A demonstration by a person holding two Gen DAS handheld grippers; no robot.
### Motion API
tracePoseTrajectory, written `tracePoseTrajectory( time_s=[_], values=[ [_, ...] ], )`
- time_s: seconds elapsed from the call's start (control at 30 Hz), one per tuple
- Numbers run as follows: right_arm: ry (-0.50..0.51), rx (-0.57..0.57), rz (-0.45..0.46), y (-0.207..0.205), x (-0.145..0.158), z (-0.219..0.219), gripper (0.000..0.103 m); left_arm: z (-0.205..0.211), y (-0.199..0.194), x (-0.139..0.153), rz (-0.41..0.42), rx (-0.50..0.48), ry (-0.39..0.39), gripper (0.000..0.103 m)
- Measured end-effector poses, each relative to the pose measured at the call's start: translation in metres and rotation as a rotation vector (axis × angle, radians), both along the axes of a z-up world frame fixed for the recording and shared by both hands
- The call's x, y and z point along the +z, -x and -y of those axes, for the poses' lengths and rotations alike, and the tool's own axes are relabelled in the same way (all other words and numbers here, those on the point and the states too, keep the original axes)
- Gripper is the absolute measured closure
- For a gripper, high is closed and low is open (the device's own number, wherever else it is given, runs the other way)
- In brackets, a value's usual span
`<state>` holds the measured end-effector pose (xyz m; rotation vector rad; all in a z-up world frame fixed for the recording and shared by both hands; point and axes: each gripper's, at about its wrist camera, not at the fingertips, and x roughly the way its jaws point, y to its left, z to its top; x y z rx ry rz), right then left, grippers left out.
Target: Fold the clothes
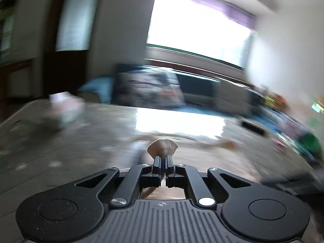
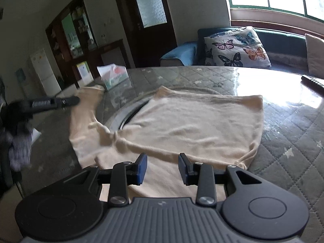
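Observation:
A cream long-sleeved top (image 2: 182, 121) lies spread flat on the glass-covered quilted table (image 2: 283, 125). Its left sleeve (image 2: 85, 109) stretches toward the far left. In the right wrist view my left gripper (image 2: 76, 100) reaches in from the left and holds that sleeve's end. In the blurred left wrist view my left gripper (image 1: 163, 158) is shut on a fold of the cream fabric (image 1: 163, 145). My right gripper (image 2: 163, 159) is open and empty, just above the near edge of the top.
A tissue box in a plastic bag (image 2: 114, 75) stands at the table's far left. A dark remote (image 2: 312, 82) lies at the far right. A butterfly cushion (image 2: 237, 46) sits on the sofa behind the table. A round glass inset (image 2: 119, 119) shows under the top.

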<state>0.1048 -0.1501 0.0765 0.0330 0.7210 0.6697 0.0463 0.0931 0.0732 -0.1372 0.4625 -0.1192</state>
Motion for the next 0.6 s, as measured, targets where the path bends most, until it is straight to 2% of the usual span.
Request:
tracePoseTrajectory(
  time_s=[0.1,0.23,0.3,0.4,0.47,0.53,0.6],
  values=[
    [-0.032,-0.006,-0.008,-0.004,0.004,0.003,0.069,0.042,0.002,-0.012,-0.026,-0.153,-0.071,0.099],
    [-0.075,-0.029,-0.050,-0.009,0.002,0.009,0.069,0.072,0.001,-0.036,-0.110,-0.288,-0.127,0.096],
    [-0.084,-0.037,-0.080,-0.012,-0.004,0.011,0.069,0.082,0.005,-0.045,-0.146,-0.329,-0.157,0.095],
    [-0.081,-0.036,-0.132,-0.016,-0.015,0.009,0.069,0.079,0.015,-0.047,-0.156,-0.356,-0.174,0.094],
    [-0.074,-0.028,-0.162,-0.018,-0.022,0.006,0.069,0.072,0.020,-0.044,-0.144,-0.353,-0.176,0.089],
    [-0.058,-0.022,-0.180,-0.018,-0.029,0.001,0.069,0.063,0.020,-0.039,-0.132,-0.334,-0.184,0.070],
    [-0.052,-0.011,-0.196,-0.018,-0.033,-0.005,0.069,0.050,0.020,-0.034,-0.114,-0.299,-0.198,0.060]
  ],
)
